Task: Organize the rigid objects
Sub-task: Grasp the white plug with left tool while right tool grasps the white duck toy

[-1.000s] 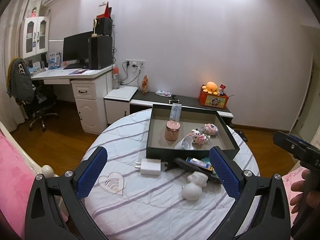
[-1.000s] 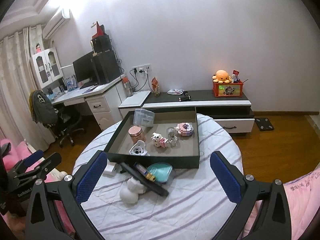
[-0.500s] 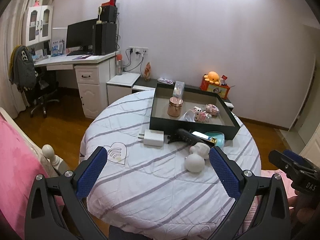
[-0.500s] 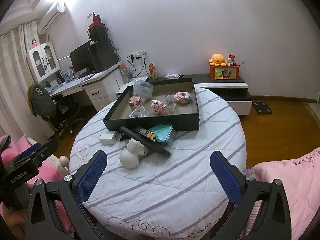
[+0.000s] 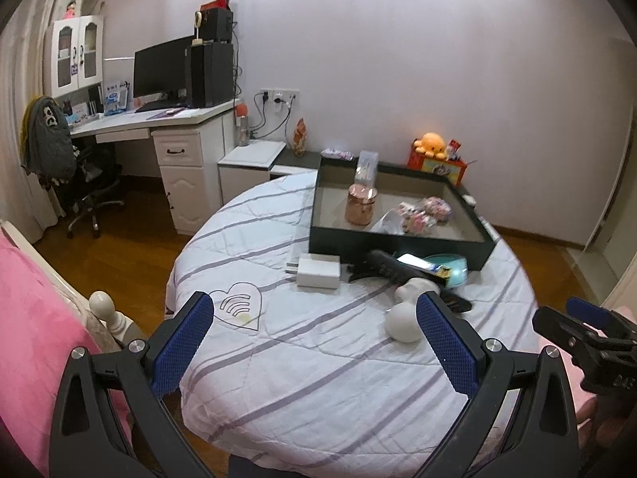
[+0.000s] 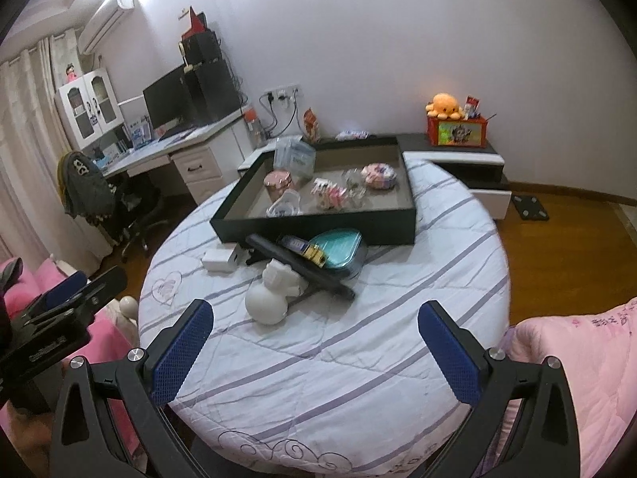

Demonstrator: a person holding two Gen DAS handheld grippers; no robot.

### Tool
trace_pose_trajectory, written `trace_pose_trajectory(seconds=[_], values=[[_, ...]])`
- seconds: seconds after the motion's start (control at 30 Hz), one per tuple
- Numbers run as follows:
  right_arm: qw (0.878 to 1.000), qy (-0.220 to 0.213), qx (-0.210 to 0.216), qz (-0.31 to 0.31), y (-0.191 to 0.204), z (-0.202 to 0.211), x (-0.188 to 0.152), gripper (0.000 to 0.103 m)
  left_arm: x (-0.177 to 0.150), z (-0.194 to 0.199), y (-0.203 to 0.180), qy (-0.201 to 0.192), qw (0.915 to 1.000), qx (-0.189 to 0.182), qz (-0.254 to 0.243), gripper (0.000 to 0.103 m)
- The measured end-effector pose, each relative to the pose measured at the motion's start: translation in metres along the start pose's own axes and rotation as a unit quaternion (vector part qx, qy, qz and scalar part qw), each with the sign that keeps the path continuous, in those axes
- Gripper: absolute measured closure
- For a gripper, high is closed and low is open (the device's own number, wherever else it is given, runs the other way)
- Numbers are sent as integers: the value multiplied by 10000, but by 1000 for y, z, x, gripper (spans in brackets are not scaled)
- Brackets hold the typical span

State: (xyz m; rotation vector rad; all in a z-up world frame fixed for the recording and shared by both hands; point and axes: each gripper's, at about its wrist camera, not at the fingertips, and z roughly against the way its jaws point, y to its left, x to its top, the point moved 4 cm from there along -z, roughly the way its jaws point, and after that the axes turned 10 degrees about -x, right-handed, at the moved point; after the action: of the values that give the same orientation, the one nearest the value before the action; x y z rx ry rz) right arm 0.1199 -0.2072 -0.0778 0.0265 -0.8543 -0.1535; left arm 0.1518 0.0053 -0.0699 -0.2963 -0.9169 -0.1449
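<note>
Since a second ago I have pulled both grippers back from the round table (image 6: 358, 358): the tray and the clutter in front of it now sit farther off in both wrist views, and more of the striped cloth shows below them.

My left gripper (image 5: 314, 342) is spread wide and holds nothing; my right gripper (image 6: 318, 350) is likewise spread and empty. Each hangs off the near edge of the table, well apart from every object.

As I judge it, the job is partly done. The dark tray (image 6: 318, 225) at 12 o'clock on the table already holds a copper jar (image 6: 278, 185), a clear packet (image 6: 294, 157), a heart-shaped dish (image 6: 284, 205), a small pink-and-white toy (image 6: 328, 193) and a round flowered box (image 6: 378, 175).

Still loose on the cloth, just outside the tray's near wall: a white charger (image 5: 318, 271) toward 10 o'clock, a long black hair clip (image 6: 298, 267), a teal case (image 6: 338, 249) with a small tube (image 6: 302, 247) lying on it, and a white figurine (image 6: 272, 294) nearest me at the centre. The clip, case and figurine touch or overlap one another.

So I count about four or five pieces left. The figurine looks like the easiest next reach for either gripper.
</note>
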Motion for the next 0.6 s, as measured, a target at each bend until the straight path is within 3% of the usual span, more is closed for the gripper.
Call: trace_pose_trajectory(seconds=[0.3,0.6], values=[[9984,536,109,-107,23,-53,-16,0,-4,-58,25,358,9993,112,-29,0],[9941,987,248,-382,43,-108,-26,1,-14,-125,43,942,9955,-41,-7,0]])
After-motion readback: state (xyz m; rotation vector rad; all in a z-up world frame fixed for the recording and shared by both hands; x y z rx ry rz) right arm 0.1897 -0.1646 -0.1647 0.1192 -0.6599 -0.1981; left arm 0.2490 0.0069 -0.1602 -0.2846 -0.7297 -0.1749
